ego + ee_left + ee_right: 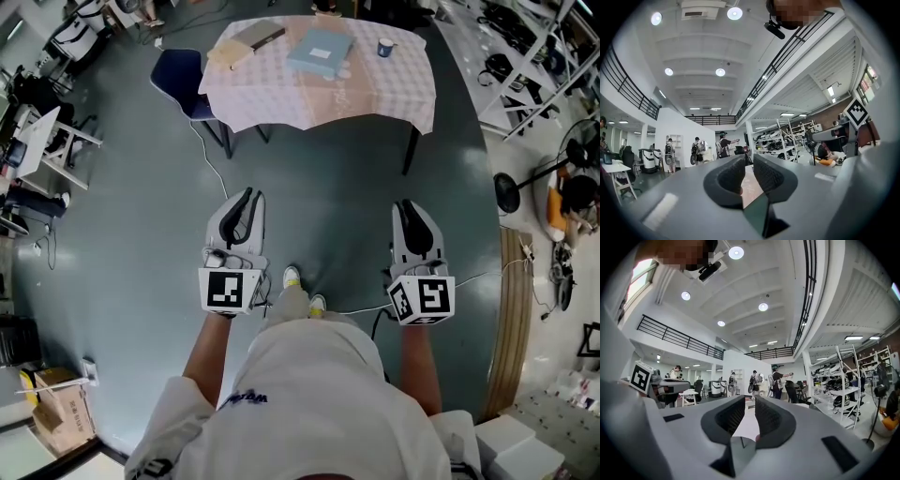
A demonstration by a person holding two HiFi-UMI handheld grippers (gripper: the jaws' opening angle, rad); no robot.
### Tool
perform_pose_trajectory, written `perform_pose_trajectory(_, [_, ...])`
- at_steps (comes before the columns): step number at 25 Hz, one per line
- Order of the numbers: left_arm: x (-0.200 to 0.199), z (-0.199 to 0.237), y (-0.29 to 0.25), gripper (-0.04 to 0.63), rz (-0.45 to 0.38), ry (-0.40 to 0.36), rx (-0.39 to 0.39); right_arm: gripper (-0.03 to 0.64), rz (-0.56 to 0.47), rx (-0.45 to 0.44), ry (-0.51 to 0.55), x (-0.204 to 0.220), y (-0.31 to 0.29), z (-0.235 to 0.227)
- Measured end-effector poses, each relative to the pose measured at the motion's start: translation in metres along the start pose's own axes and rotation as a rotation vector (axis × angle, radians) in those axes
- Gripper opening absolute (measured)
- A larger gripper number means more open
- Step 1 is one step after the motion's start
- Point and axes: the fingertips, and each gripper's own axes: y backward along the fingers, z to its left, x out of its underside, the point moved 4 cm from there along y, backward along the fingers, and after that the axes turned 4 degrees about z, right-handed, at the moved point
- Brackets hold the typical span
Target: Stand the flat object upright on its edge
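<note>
A flat light-blue object [321, 52] lies on the checked cloth of a table [281, 105] at the top of the head view, well ahead of both grippers. My left gripper [248, 194] and right gripper [405, 204] hang side by side over the grey floor, about waist high, pointing toward the table. Neither holds anything. The left gripper view shows the left gripper [749, 161] with only a narrow slit between its jaws. The right gripper view shows the right gripper [750, 404] the same way. Both views look across a large hall.
A tan book [242, 45] and a small cup [386, 47] also lie on the table. A blue chair [183, 80] stands at its left corner. A cable runs across the floor; a fan stand [507, 192] and shelves stand at the right, a cardboard box [61, 412] at the lower left.
</note>
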Motion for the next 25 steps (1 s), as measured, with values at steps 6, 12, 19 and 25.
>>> perform_pose_trajectory(6, [0.009, 0.000, 0.004, 0.137, 0.026, -0.003, -0.014, 0.158, 0.011, -0.019, -0.001, 0.004, -0.003, 0.000])
perform_pose_trajectory(12, [0.006, 0.004, 0.000, 0.237, 0.023, -0.001, -0.014, 0.234, 0.019, -0.024, -0.004, 0.003, -0.007, -0.004])
perform_pose_trajectory(19, [0.009, 0.003, -0.007, 0.355, 0.044, 0.025, 0.033, 0.343, 0.038, -0.032, 0.004, 0.002, -0.015, -0.005])
perform_pose_trajectory(25, [0.012, 0.000, -0.013, 0.467, 0.028, 0.034, 0.083, 0.433, 0.065, -0.043, 0.028, 0.008, -0.023, -0.003])
